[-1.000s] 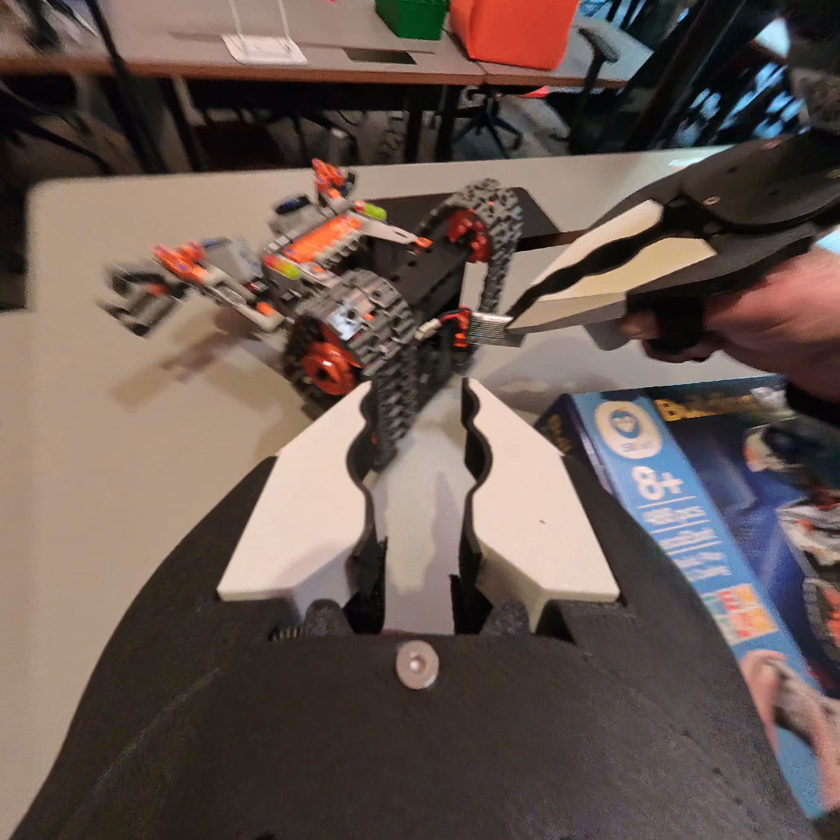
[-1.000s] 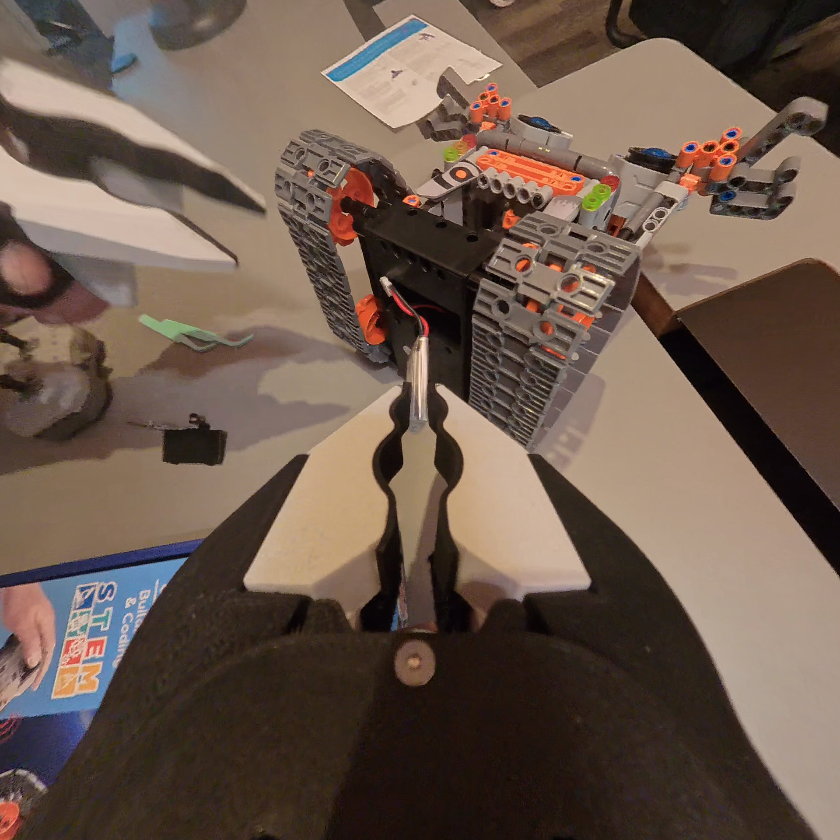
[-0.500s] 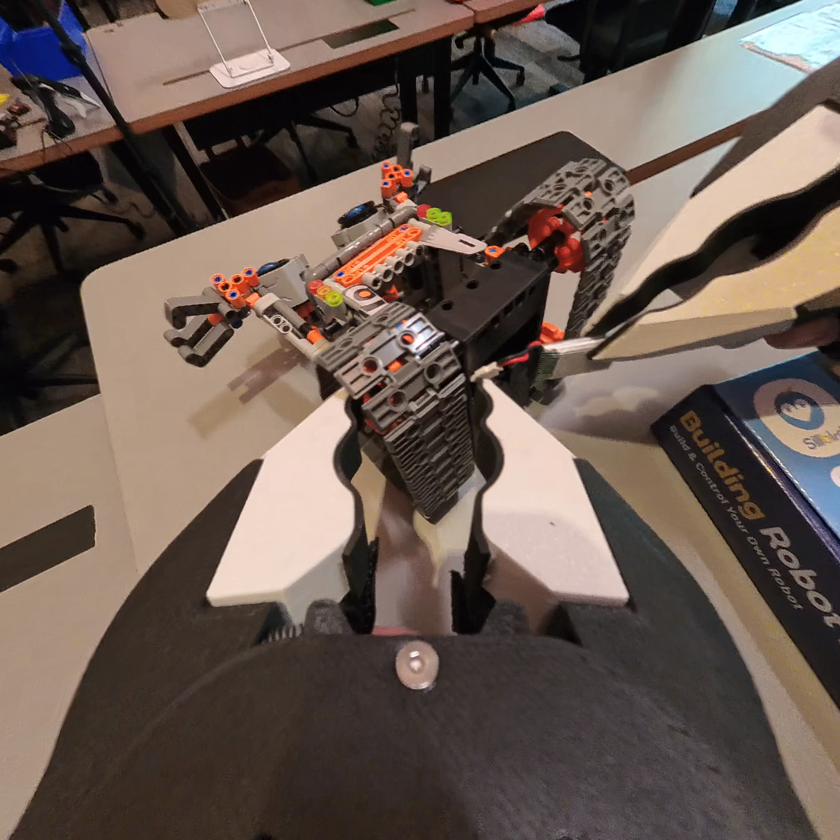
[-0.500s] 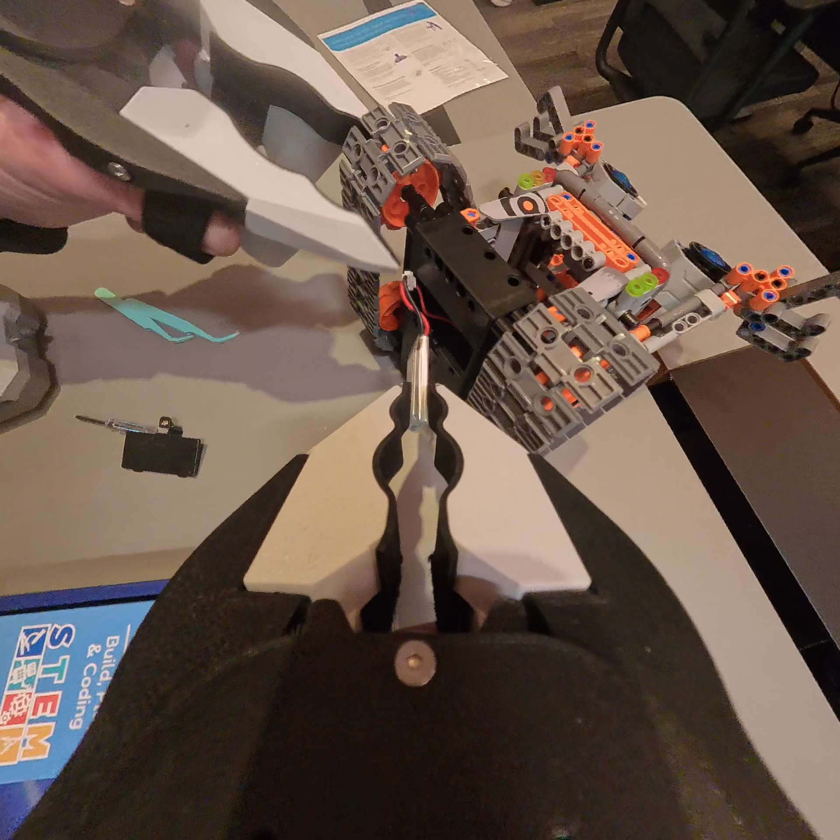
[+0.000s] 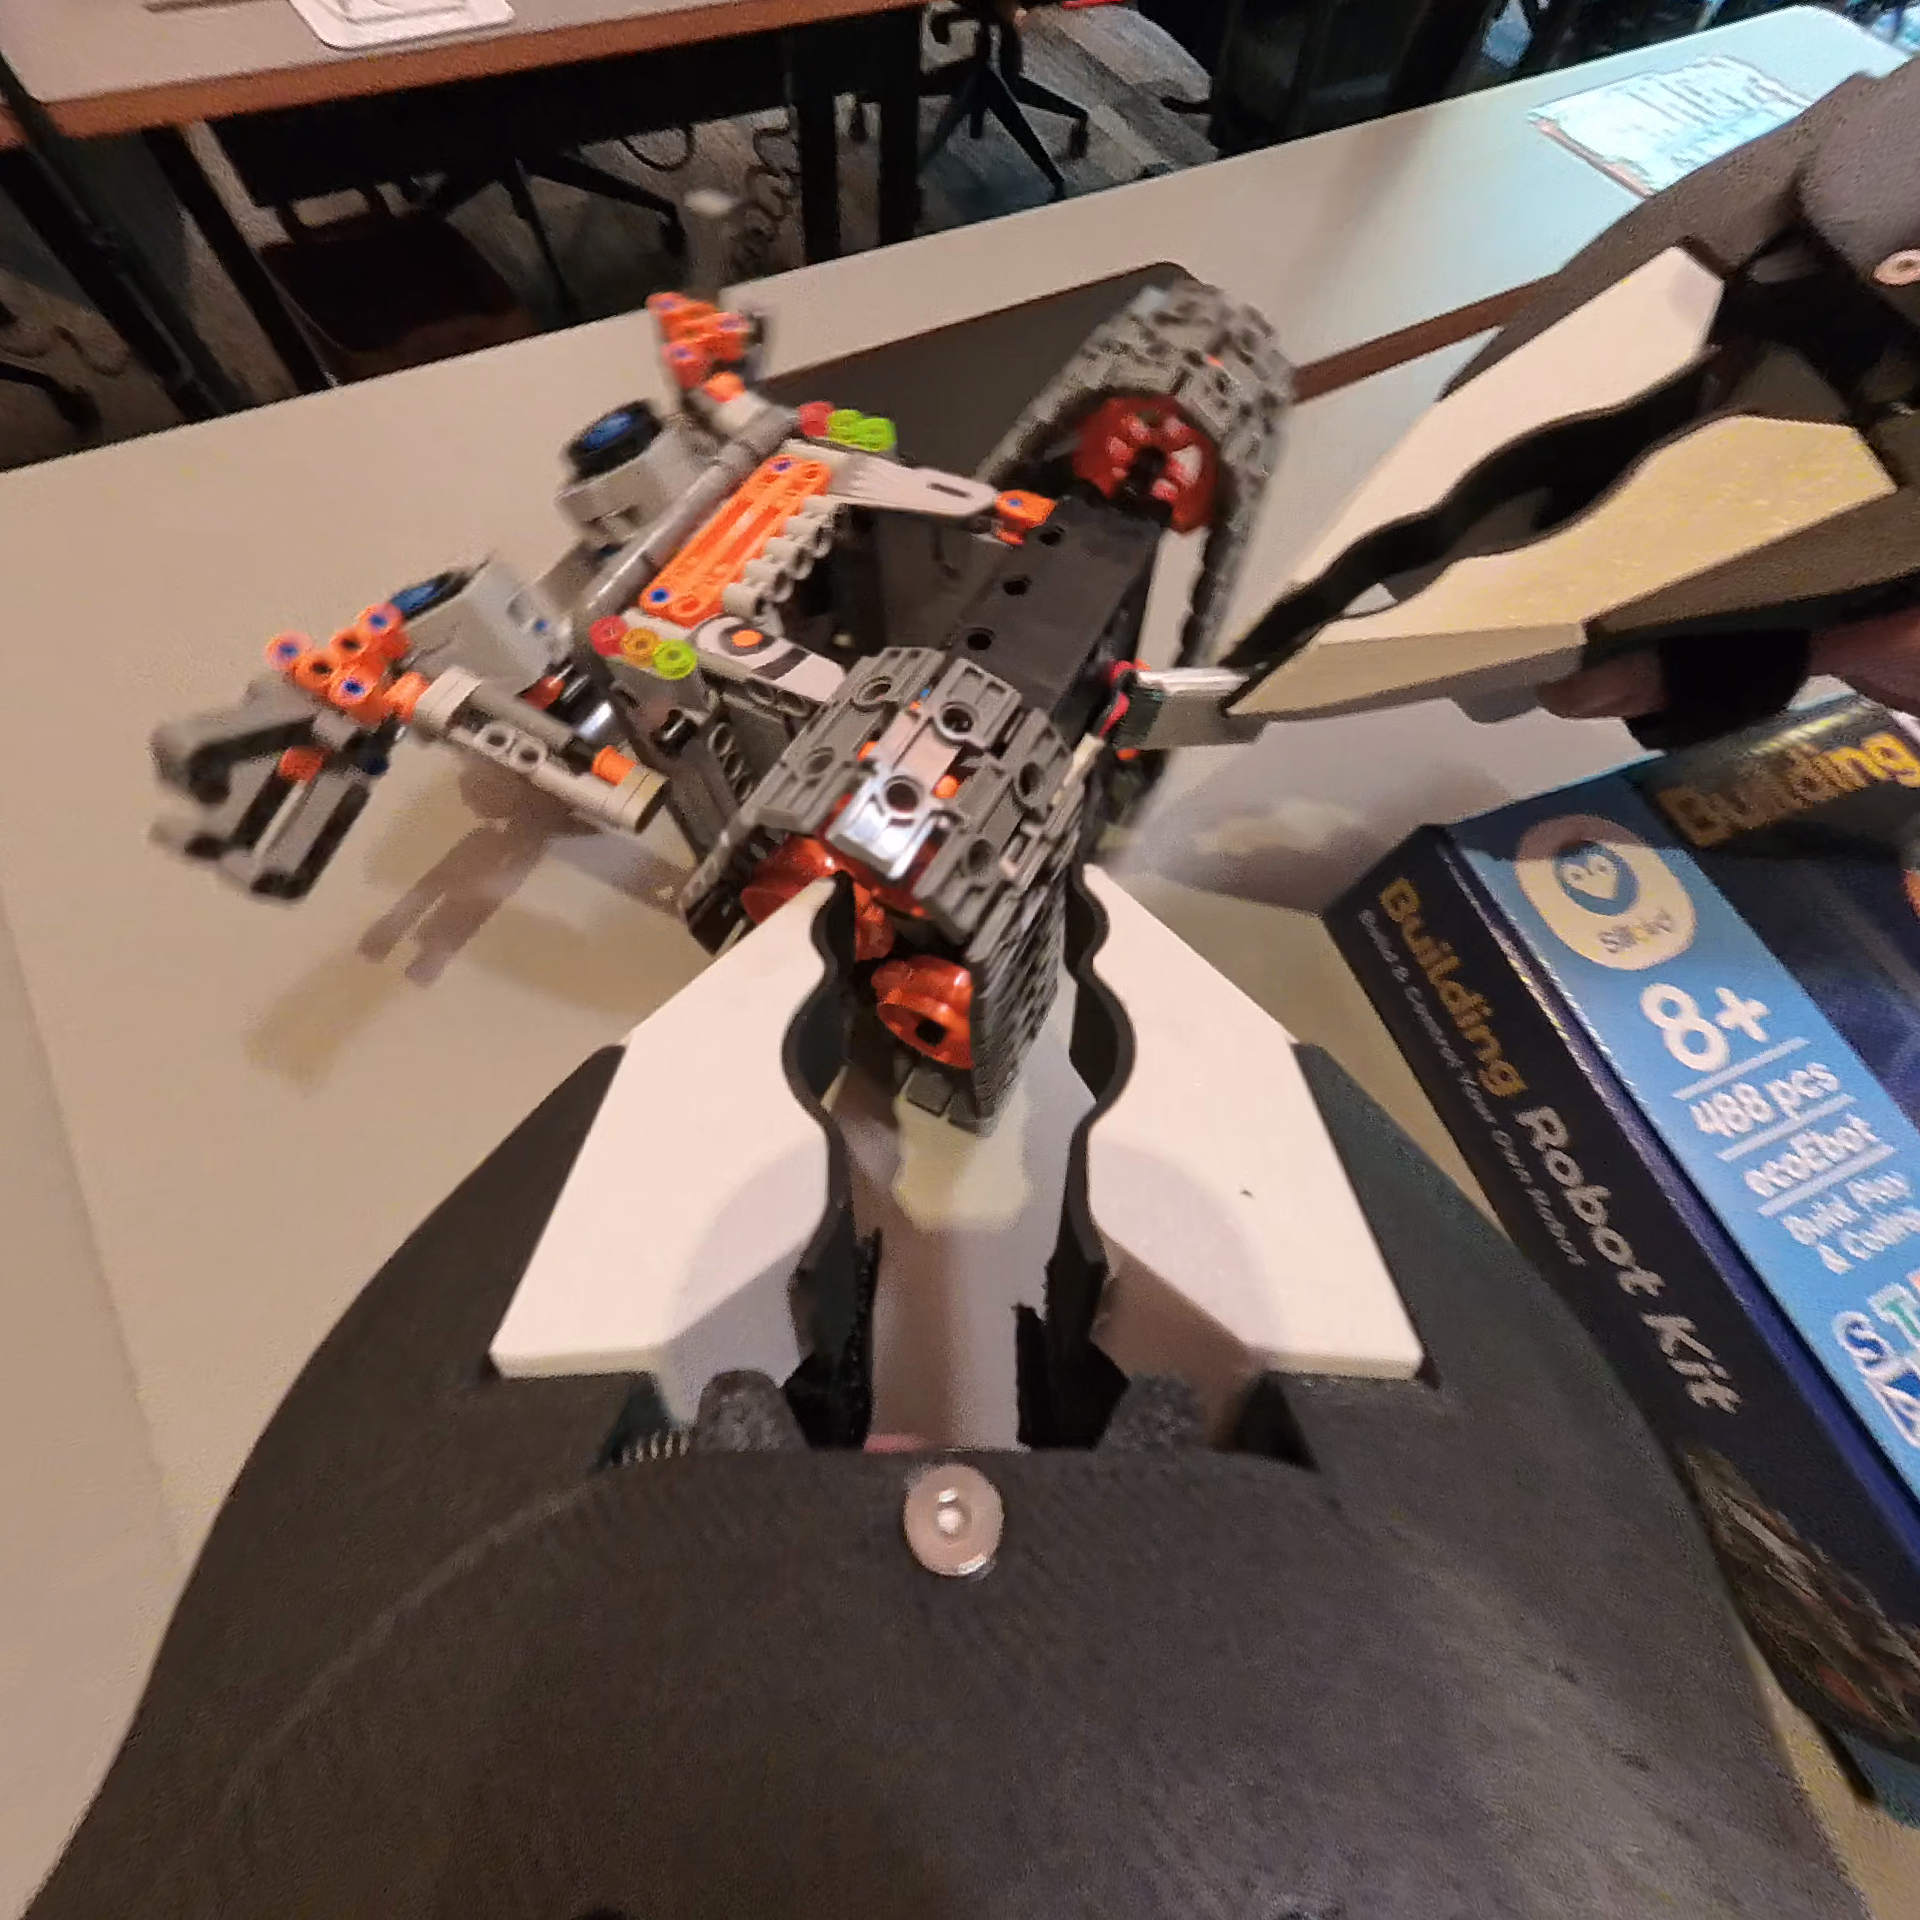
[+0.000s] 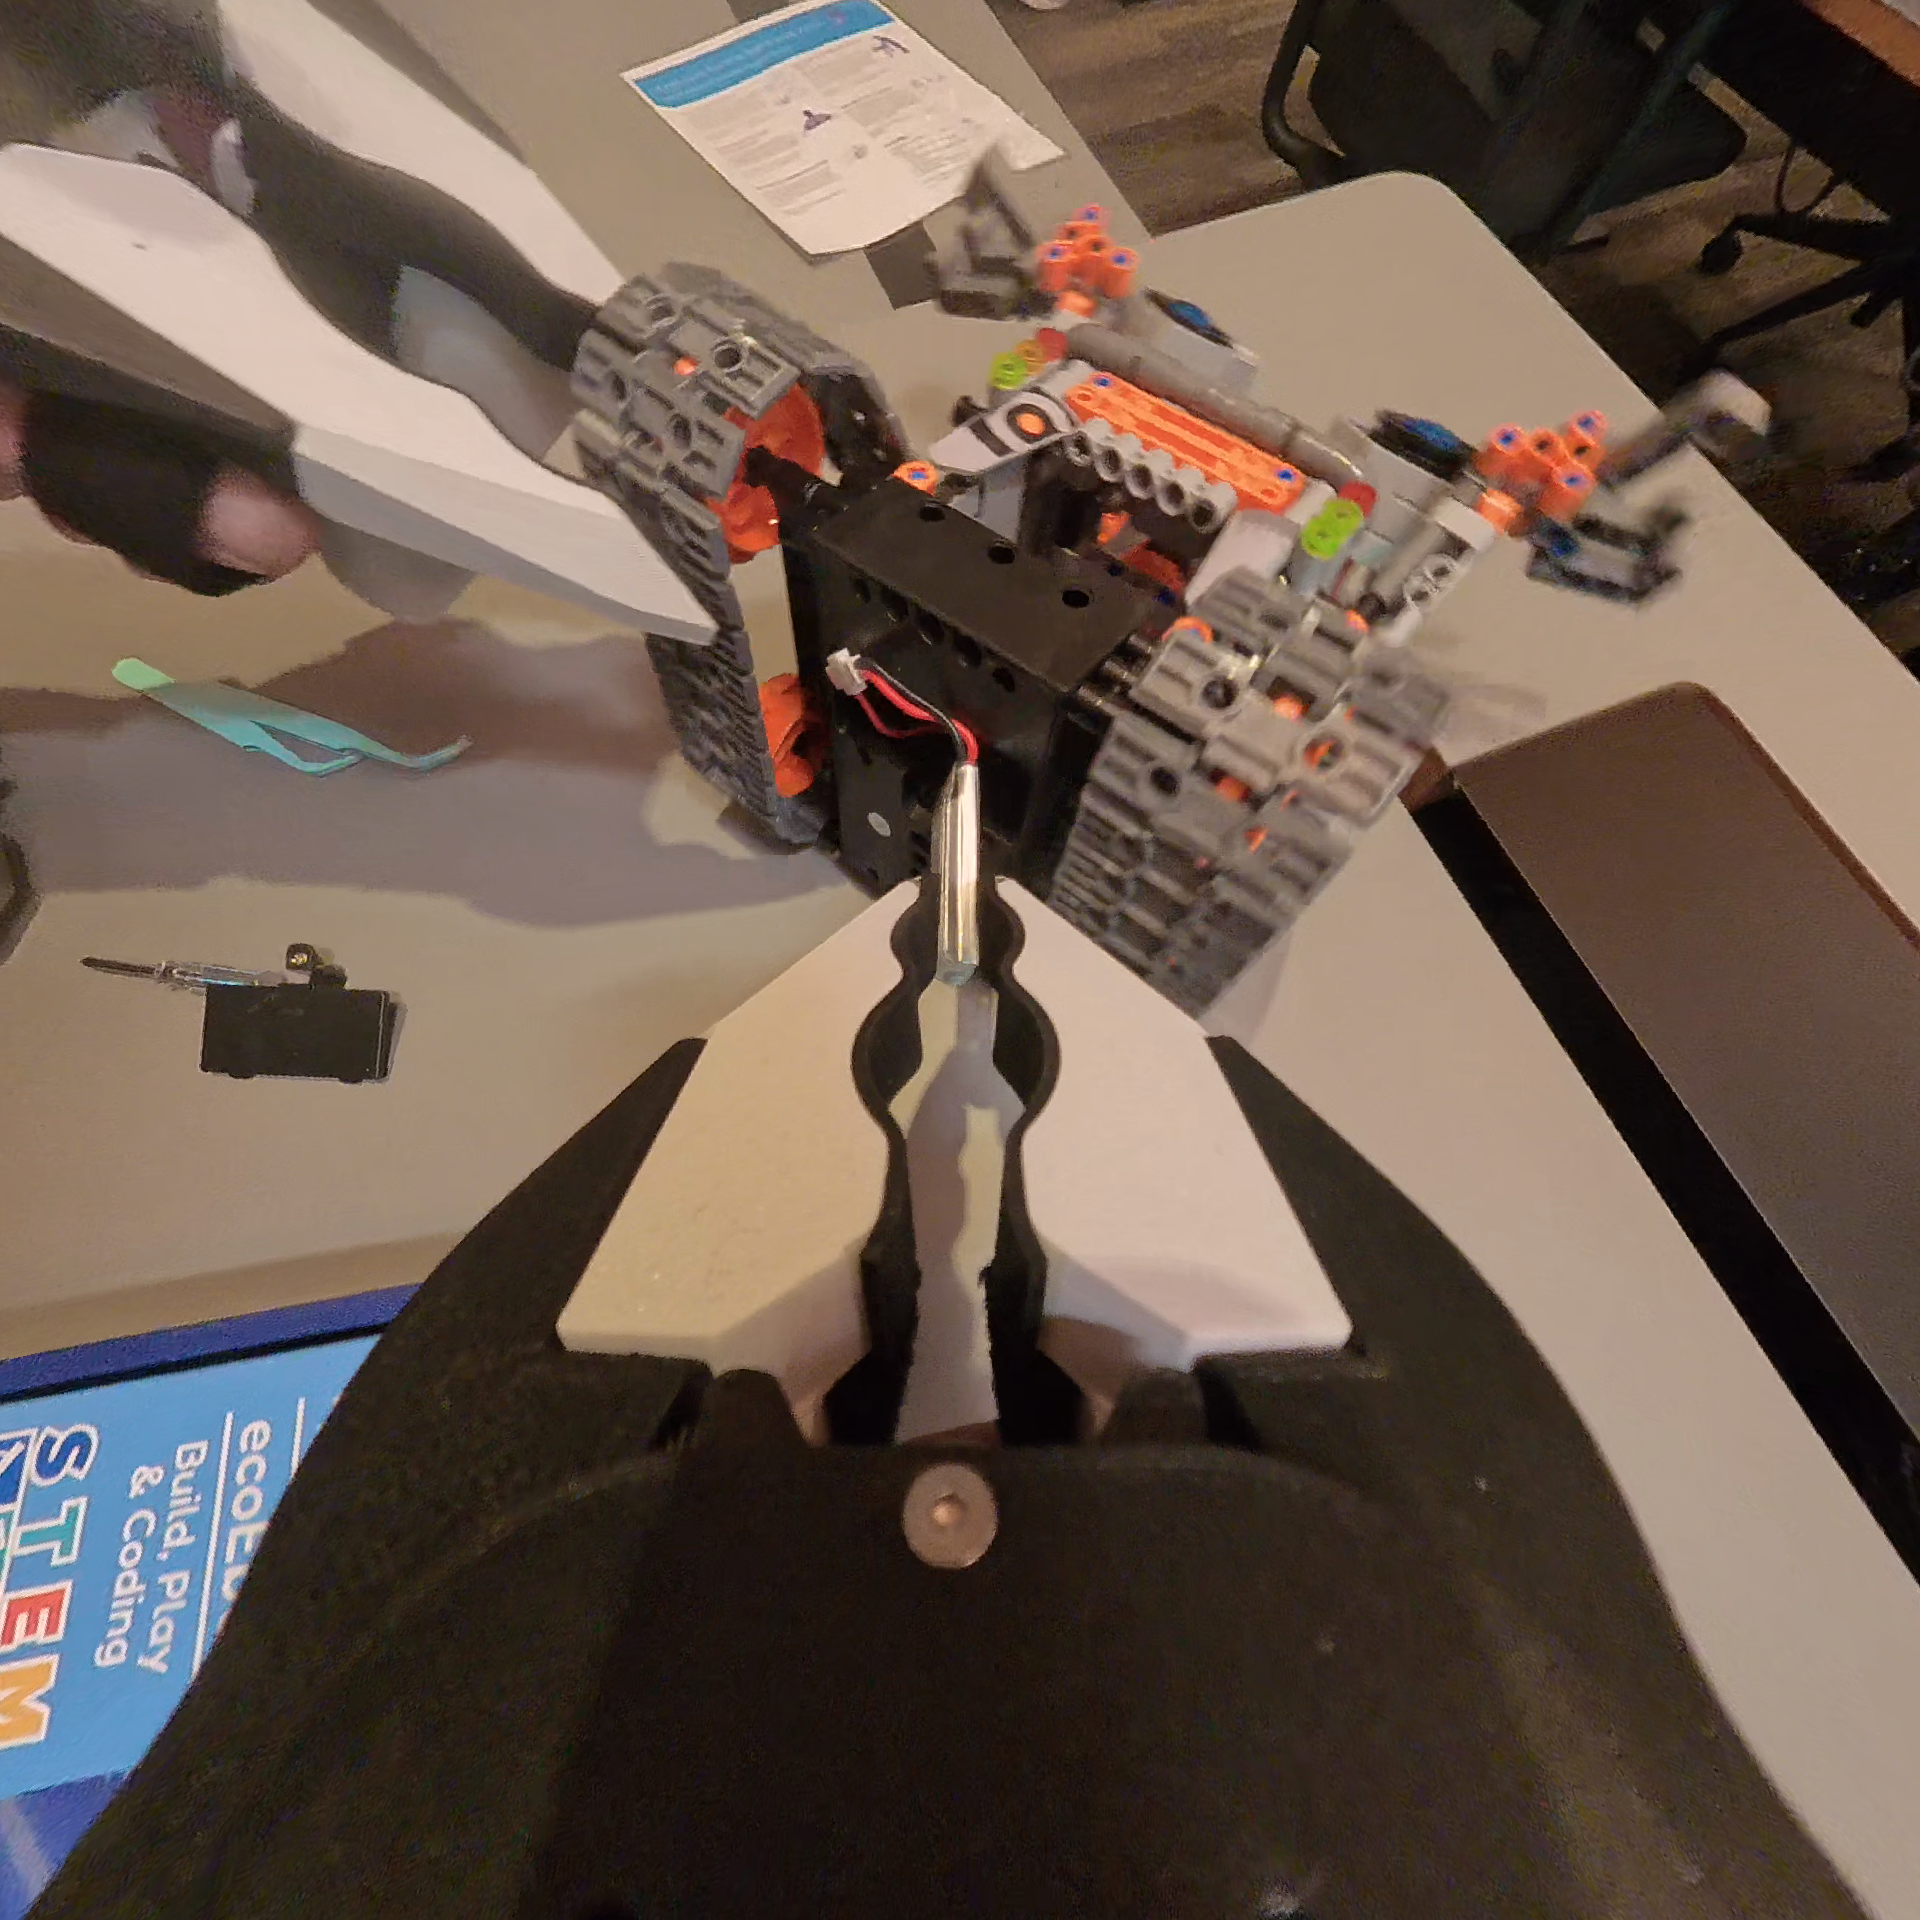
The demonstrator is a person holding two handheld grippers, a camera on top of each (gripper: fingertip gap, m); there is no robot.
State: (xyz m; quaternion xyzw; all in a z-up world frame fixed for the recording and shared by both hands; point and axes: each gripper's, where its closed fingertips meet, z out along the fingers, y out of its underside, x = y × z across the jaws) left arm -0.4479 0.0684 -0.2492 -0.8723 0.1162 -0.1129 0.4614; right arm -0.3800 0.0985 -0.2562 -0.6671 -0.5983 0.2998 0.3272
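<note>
A brick-built tracked toy robot (image 5: 831, 644) with grey treads, orange wheels and a black centre box stands tilted on the pale table (image 5: 208, 987). My left gripper (image 5: 951, 904) is shut on its near grey track (image 5: 997, 935). This gripper also shows in the right wrist view (image 6: 416, 488), clamped on that track (image 6: 675, 416). My right gripper (image 6: 958, 894) is shut on a slim silver battery (image 6: 956, 883). Red and black wires run from the battery to a white plug (image 6: 844, 665) at the black box (image 6: 935, 644). The right gripper also shows in the left wrist view (image 5: 1236, 696).
A blue kit box (image 5: 1714, 1143) lies at the right of the toy and also shows in the right wrist view (image 6: 104, 1558). Teal tweezers (image 6: 291, 727), a small black cover with a screwdriver (image 6: 296, 1029) and a leaflet (image 6: 842, 125) lie on the table. A dark gap (image 6: 1714, 883) runs beside the toy. The grippers' ends are close to 8 cm from one another.
My left gripper has taken the near track deeper between its fingers and the toy has tipped and turned, showing its orange wheels. My right gripper has kept hold of the battery.
</note>
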